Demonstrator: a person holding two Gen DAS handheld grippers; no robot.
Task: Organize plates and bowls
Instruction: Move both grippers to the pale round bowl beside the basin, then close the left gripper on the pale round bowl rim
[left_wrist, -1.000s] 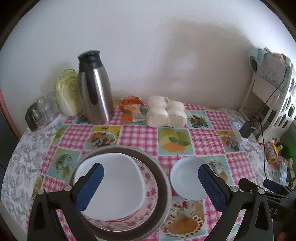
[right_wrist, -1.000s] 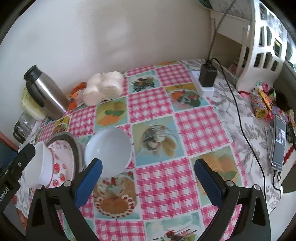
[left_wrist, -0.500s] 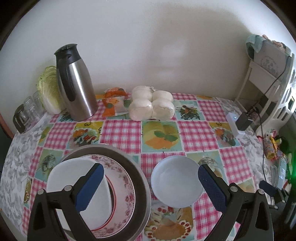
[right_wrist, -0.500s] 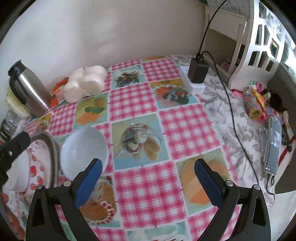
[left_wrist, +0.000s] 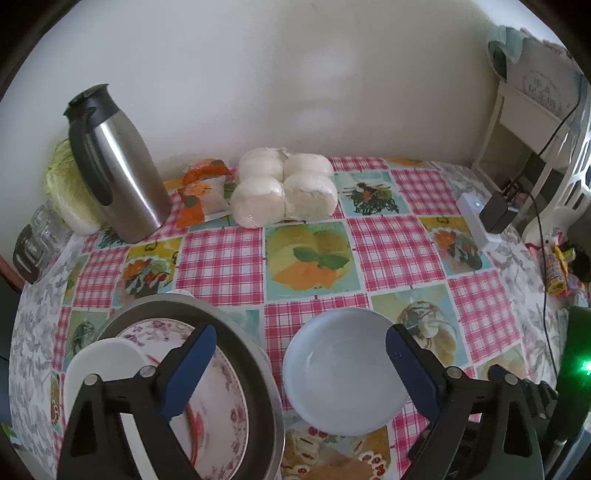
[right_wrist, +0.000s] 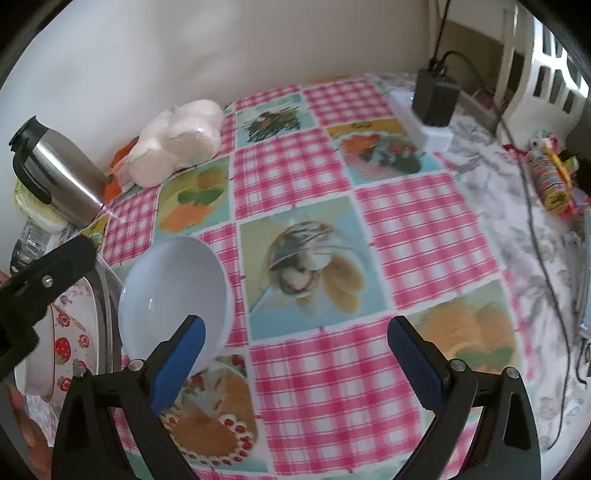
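A plain white bowl (left_wrist: 343, 373) stands on the checked tablecloth between the fingers of my left gripper (left_wrist: 300, 343). Its jaws are closing; the right pad is near the bowl's rim, while the left pad hangs over the stack, apart from the bowl. That stack is a steel pan (left_wrist: 258, 369) holding a floral plate (left_wrist: 225, 391) and a white dish (left_wrist: 103, 358). In the right wrist view the same white bowl (right_wrist: 173, 291) lies behind the left finger of my right gripper (right_wrist: 295, 332), which is open over bare cloth. The strawberry-patterned dish (right_wrist: 66, 347) shows at the left edge.
At the back stand a steel thermos jug (left_wrist: 114, 166), a bag of white buns (left_wrist: 284, 192), an orange packet (left_wrist: 203, 192), a cabbage (left_wrist: 66, 184) and glasses (left_wrist: 37, 236). A power strip with adapter (right_wrist: 424, 110), a cable (right_wrist: 535, 221) and sweets (right_wrist: 550, 177) lie on the right.
The left gripper has moved right and down: the white bowl now sits between its fingers, the stack has slid left, and the jaws stand slightly narrower. The right gripper has sunk closer to the table.
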